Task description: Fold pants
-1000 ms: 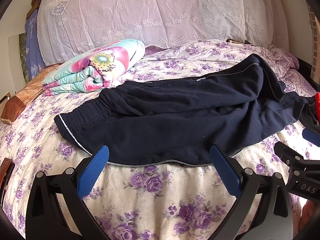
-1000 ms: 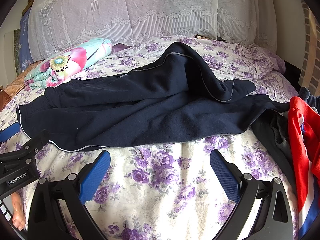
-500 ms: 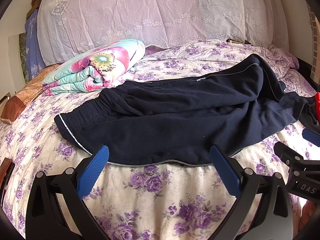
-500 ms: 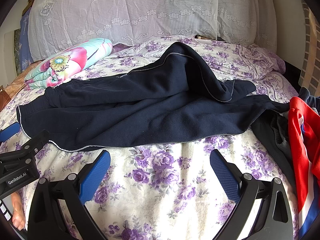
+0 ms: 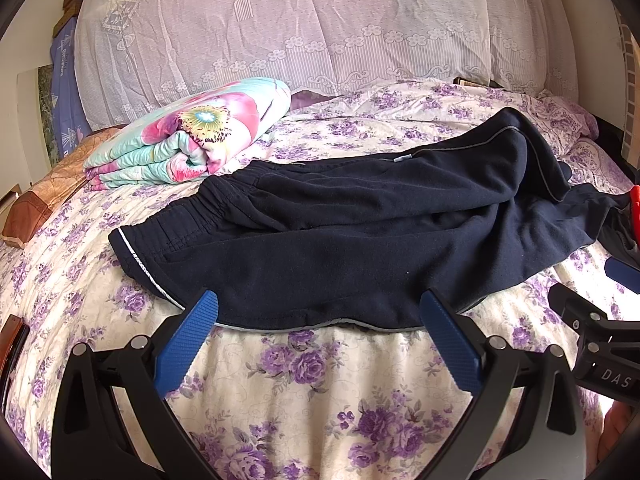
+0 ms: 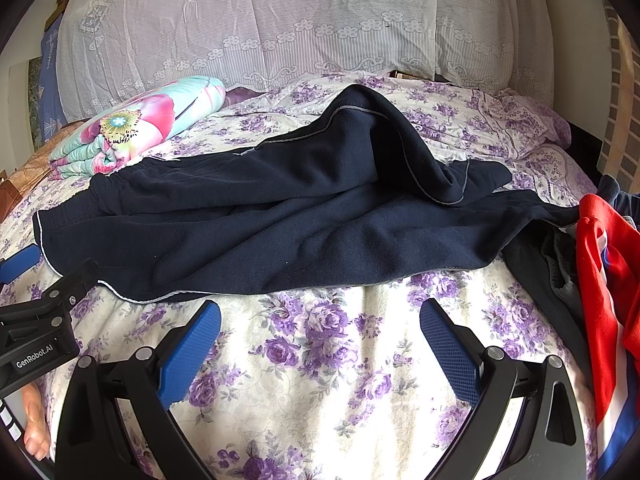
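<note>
Hovering, left wrist view: the left gripper (image 5: 318, 330) hangs just short of the near hem of the navy pants (image 5: 360, 236), jaws wide apart and empty — a stance that reads as lining up for a grab at that edge
Pants, left wrist view: spread sideways over the floral bedsheet (image 5: 312, 400), elastic waistband (image 5: 188, 216) to the left, legs running right, so the long near edge faces the tool
Upper leg: rucked into a hump at the far right, not flat — it likely needs smoothing before any fold
Bystanders: a folded flowered quilt (image 5: 192, 136) sits beyond the waistband, apart from the pants, out of the working area

Right wrist view: the right gripper (image 6: 320, 334) hovers over bare sheet, near the pants' edge, jaws likewise spread and holding nothing
Pants, right wrist view: the far leg peaks in a ridge (image 6: 360, 120), its cuff end draped back over the lower leg
Right side: a red garment (image 6: 604, 280) lies against the leg ends, perhaps waiting its turn
Left tool: its body (image 6: 40, 332) shows at the lower left, by the waistband corner — the pair bracket the garment
</note>
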Motion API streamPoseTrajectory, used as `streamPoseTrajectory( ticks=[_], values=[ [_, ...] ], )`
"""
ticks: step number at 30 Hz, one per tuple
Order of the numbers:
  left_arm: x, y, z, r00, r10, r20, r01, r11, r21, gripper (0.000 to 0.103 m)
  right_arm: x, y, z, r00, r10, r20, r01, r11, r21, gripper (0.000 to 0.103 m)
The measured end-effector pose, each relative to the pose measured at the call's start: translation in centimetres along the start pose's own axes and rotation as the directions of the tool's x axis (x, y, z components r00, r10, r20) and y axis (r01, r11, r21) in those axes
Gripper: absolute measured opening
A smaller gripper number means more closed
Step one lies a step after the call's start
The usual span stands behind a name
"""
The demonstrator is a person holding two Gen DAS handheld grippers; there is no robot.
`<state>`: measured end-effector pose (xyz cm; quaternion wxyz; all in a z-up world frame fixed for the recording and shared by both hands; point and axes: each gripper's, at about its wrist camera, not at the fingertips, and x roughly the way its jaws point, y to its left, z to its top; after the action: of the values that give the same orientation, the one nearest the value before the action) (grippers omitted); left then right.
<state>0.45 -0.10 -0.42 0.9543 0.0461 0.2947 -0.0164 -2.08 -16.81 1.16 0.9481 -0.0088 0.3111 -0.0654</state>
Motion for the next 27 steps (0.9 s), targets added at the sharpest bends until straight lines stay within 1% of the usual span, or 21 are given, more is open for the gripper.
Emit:
streamPoseTrajectory(
  ticks=[24, 27],
  values=[
    [0.05, 0.01, -0.05, 1.0, -0.001, -0.002, 0.001, 1.0, 0.0, 0.099, 0.0, 0.07, 0.08, 1.0, 0.0, -0.001, 0.0, 1.0, -0.001, 0.1],
    [0.41, 0.17, -0.22, 1.0, -0.015, -0.021, 0.015, 1.0, -0.003, 0.099, 0.38, 0.11, -0.11, 1.0, 0.007, -0.011, -0.007, 1.0, 0.003, 0.1]
  ],
)
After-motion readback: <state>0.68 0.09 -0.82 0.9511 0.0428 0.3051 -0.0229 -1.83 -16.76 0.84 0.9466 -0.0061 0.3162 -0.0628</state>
